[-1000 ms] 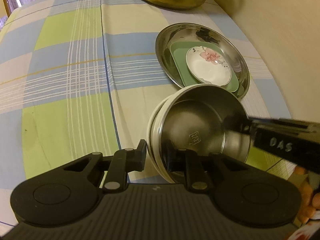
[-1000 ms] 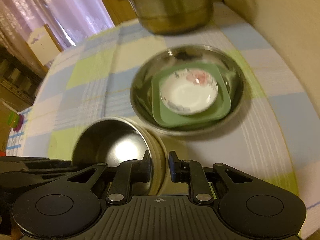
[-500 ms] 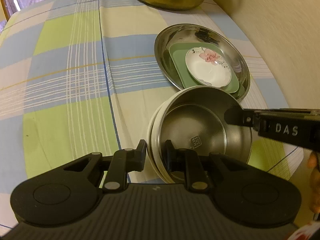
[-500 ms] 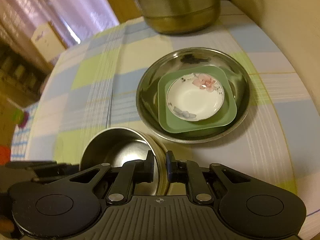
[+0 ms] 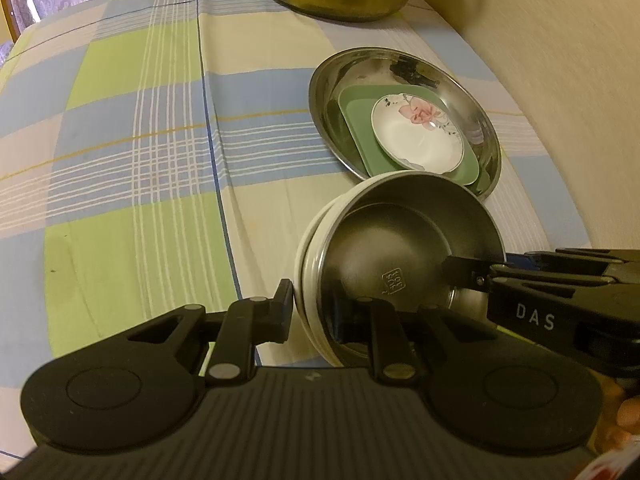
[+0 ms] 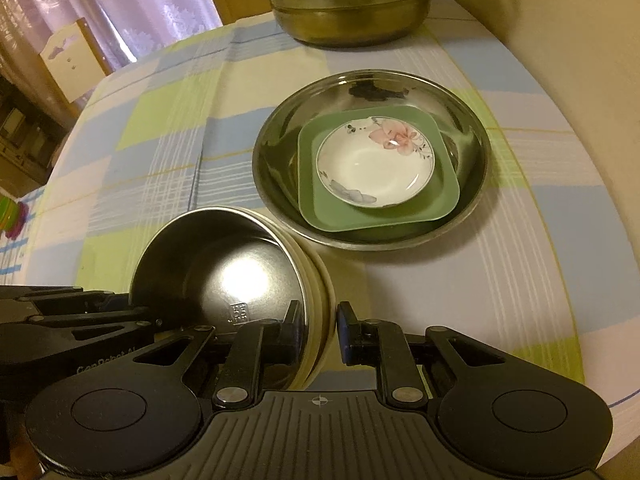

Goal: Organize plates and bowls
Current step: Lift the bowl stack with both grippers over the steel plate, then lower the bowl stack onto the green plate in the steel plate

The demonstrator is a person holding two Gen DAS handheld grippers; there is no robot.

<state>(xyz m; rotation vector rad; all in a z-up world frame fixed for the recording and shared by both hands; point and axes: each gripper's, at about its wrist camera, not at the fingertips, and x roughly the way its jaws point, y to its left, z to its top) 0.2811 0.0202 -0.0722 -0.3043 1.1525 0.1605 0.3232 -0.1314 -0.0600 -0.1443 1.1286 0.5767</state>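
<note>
A steel bowl (image 5: 400,248) nested in cream bowls (image 5: 310,248) stands tilted near the table's front edge. My left gripper (image 5: 316,312) is shut on the stack's near rim, one finger inside and one outside. My right gripper (image 6: 318,328) straddles the opposite rim of the steel bowl (image 6: 224,272). Its jaws are opening, and a thin gap shows at the outer pad (image 6: 346,330). Behind, a wide steel basin (image 6: 472,184) holds a green square plate (image 6: 440,200) and a flowered white saucer (image 6: 372,168). The right gripper's fingertips (image 5: 464,270) reach in from the right in the left wrist view.
A large steel pot (image 6: 348,4) stands at the back of the checked tablecloth (image 5: 140,140). A pale wall (image 6: 560,40) runs along the right side. Curtains and a small cabinet (image 6: 72,60) lie beyond the table's left edge.
The right gripper's jaws closed on the stack's rim half a second ago and now stand slightly wider. The left gripper and the bowls have stayed put.
</note>
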